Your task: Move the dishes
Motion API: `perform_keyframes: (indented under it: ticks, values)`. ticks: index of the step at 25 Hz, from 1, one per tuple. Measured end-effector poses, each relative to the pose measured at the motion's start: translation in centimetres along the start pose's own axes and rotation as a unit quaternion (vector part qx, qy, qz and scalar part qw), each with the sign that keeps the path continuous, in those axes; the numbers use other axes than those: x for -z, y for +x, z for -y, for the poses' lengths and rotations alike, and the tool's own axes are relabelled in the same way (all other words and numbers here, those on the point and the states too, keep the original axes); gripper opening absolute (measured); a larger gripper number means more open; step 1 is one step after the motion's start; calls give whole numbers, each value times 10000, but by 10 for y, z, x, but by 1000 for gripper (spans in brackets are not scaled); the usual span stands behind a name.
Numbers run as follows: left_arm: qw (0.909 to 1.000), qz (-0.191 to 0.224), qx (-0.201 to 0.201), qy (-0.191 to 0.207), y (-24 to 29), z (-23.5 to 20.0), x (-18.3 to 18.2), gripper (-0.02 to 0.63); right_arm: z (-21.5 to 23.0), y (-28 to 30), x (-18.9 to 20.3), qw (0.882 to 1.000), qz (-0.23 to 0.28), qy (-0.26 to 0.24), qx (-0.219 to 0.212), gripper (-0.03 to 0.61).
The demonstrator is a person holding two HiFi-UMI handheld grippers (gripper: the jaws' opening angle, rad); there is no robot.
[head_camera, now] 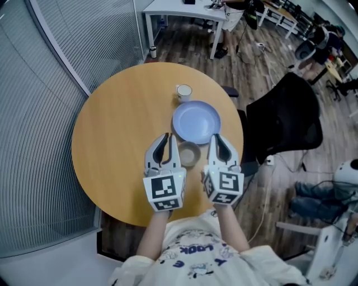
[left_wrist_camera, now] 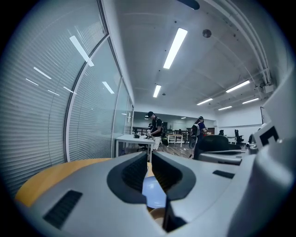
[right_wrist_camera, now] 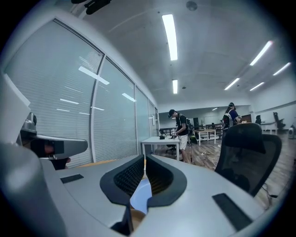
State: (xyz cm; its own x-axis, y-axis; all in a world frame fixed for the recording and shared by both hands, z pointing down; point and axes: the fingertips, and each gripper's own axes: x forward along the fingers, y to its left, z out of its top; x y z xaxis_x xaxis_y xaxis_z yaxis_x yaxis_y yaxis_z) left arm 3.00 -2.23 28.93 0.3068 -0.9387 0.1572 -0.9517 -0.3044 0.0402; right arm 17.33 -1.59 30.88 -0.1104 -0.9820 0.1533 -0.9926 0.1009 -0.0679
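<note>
A pale blue plate (head_camera: 196, 122) lies on the round wooden table (head_camera: 117, 134), with a small white cup (head_camera: 183, 91) just beyond it. A tan bowl (head_camera: 189, 153) sits at the plate's near edge, between my two grippers. My left gripper (head_camera: 166, 137) hovers left of the bowl and my right gripper (head_camera: 216, 138) right of it; both are shut and hold nothing. In the left gripper view the plate (left_wrist_camera: 155, 194) and the bowl (left_wrist_camera: 159, 216) show below the left gripper (left_wrist_camera: 149, 155). The right gripper view shows the plate (right_wrist_camera: 140, 194) under the right gripper (right_wrist_camera: 144, 159).
A black office chair (head_camera: 285, 120) stands close to the table's right side. A curved glass wall with blinds (head_camera: 39, 111) runs along the left. A white desk (head_camera: 184, 14) and people stand farther back in the room.
</note>
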Motion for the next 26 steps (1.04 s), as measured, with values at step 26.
perform_keyframes:
  ticks: [26]
  values:
    - [9999, -24, -27, -143, -7, 11, 5, 31, 12, -11, 8, 9999, -102, -58, 48, 13]
